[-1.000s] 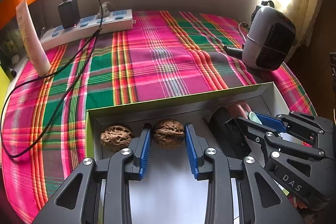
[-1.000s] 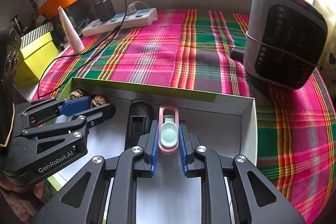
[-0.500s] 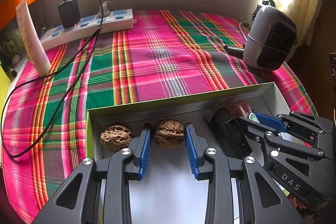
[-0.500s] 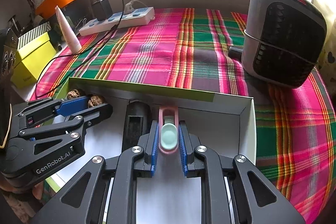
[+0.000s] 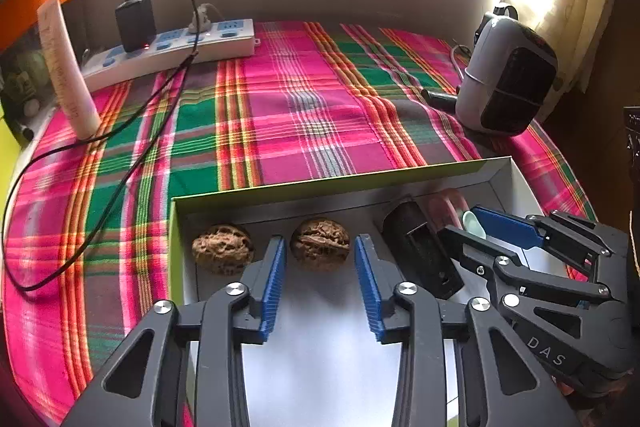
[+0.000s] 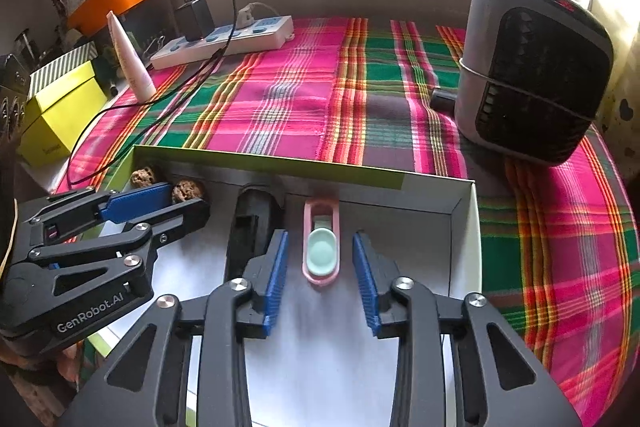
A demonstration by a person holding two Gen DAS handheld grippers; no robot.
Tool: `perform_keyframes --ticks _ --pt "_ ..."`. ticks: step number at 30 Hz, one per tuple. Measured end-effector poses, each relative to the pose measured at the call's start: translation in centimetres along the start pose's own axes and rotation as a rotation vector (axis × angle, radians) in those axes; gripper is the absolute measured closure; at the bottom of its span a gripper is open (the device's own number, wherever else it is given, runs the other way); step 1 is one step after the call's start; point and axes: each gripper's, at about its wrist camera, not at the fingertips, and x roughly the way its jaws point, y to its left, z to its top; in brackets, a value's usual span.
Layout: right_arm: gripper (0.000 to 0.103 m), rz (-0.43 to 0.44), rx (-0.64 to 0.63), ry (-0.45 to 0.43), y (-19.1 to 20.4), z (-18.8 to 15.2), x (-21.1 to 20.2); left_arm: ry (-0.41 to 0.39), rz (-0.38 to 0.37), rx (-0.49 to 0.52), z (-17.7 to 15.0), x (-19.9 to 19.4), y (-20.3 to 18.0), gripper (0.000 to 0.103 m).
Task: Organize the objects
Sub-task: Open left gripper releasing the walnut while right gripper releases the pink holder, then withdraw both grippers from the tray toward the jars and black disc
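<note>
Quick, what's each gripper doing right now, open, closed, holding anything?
Left gripper: open, empty, fingers either side of a walnut in the box.
Right gripper: open, empty, pink clip lying between its fingers.

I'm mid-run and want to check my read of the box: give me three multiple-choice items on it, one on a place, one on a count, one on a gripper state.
1. Where does the pink clip lie?
A. On the plaid cloth
B. In the box, right of the black item
C. On the power strip

2. How many walnuts are in the box?
A. One
B. Two
C. Four

3. How does the right gripper stand?
A. Shut on the clip
B. Shut on a walnut
C. Open, a finger on each side of the clip

Answers:
1 B: it rests on the box floor beside the black item.
2 B: the left walnut and the right walnut sit side by side.
3 C: gaps show between both blue pads and the clip.
</note>
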Motion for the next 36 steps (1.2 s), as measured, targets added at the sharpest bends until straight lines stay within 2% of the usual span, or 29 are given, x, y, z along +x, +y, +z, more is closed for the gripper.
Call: perform_keyframes --ticks 21,36 --pt "0.068 -0.031 0.004 -0.054 1.2 -1.7 -3.4 -0.062 0.0 -0.034 -2.0 -4.7 0.2 0.062" --pt "0.068 -0.056 -0.01 -0.107 2.3 -4.4 -6.7 -0.109 0.003 -0.066 -4.9 -8.0 0.7 0.062"
